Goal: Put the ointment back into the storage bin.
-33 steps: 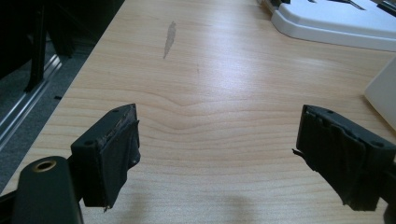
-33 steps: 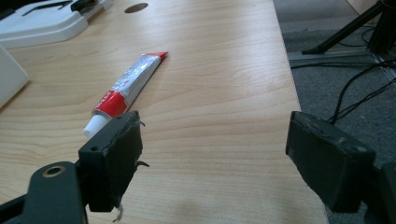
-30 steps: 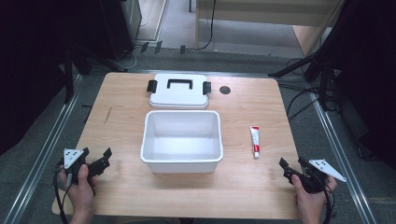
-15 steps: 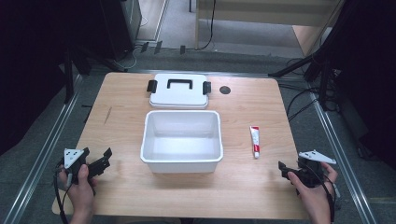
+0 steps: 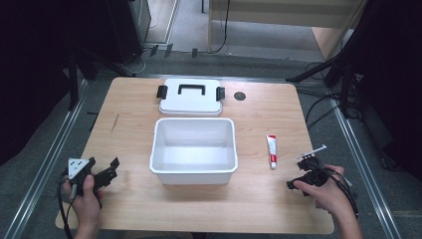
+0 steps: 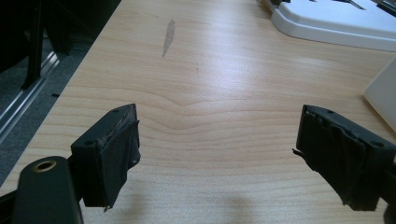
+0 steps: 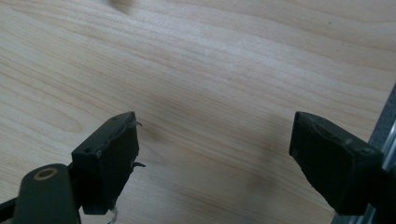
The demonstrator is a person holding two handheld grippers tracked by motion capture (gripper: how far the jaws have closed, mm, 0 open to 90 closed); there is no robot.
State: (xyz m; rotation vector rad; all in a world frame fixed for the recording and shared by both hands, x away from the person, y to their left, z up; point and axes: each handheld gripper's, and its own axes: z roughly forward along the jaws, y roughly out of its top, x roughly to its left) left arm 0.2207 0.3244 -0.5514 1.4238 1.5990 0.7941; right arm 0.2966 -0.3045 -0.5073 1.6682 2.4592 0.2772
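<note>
Wooden desk (image 5: 134,209), open tub, both tongs idle.

White tub (image 5: 194,149) at centre, empty; lid (image 5: 190,97) with black handle just beyond, at far edge; small red-and-white tube (image 5: 271,150) right of tub; left tongs (image 5: 110,171) near left corner, jaws apart over bare wood; right tongs (image 5: 294,181) near right edge, jaws apart.

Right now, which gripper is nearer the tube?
Right. The right gripper sits just beside the tube, toward the person and the table's right edge. The left gripper is across the table, past the white bin.
</note>
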